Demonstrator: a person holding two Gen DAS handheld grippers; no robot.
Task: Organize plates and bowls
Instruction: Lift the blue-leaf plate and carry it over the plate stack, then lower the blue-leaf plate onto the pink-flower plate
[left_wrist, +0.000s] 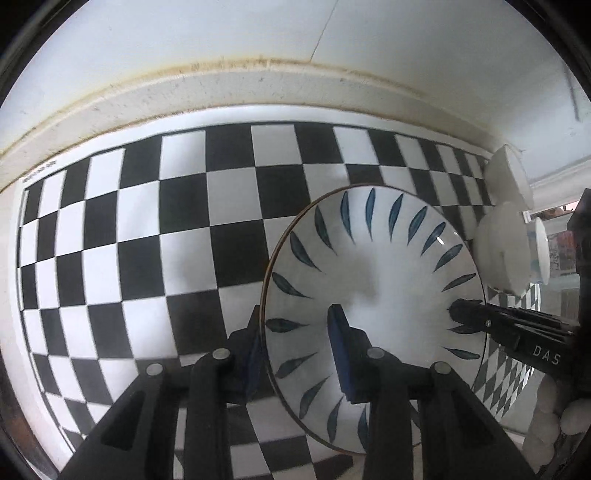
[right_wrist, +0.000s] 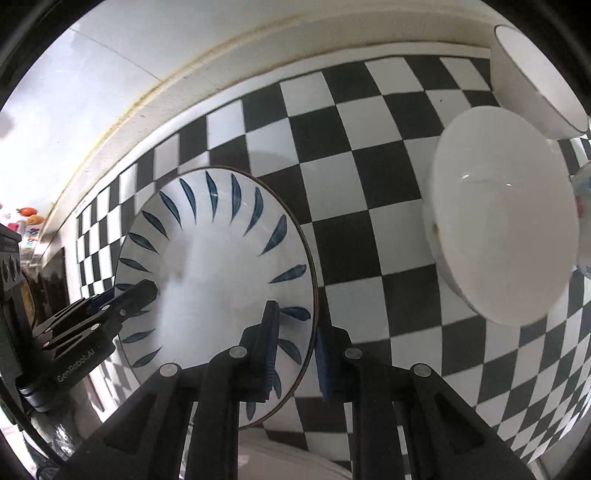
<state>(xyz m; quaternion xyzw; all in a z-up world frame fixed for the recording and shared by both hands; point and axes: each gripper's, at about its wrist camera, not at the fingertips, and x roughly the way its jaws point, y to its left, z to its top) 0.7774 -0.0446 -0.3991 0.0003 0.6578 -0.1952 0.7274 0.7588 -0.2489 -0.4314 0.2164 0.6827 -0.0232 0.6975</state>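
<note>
Legible text, two items only. White letters "DAS" stand on the black body of the right gripper (left_wrist: 467, 317), where it enters the left wrist view from the right; the word is cut off by the dark edge there, remainder not visible. White lettering "GenRobot.AI" runs along the black body of the left gripper (right_wrist: 142, 293), seen at the lower left of the right wrist view. A small dark line of print sits at the far left border of the checkered mat (left_wrist: 110, 236); too blurred to read.
</note>
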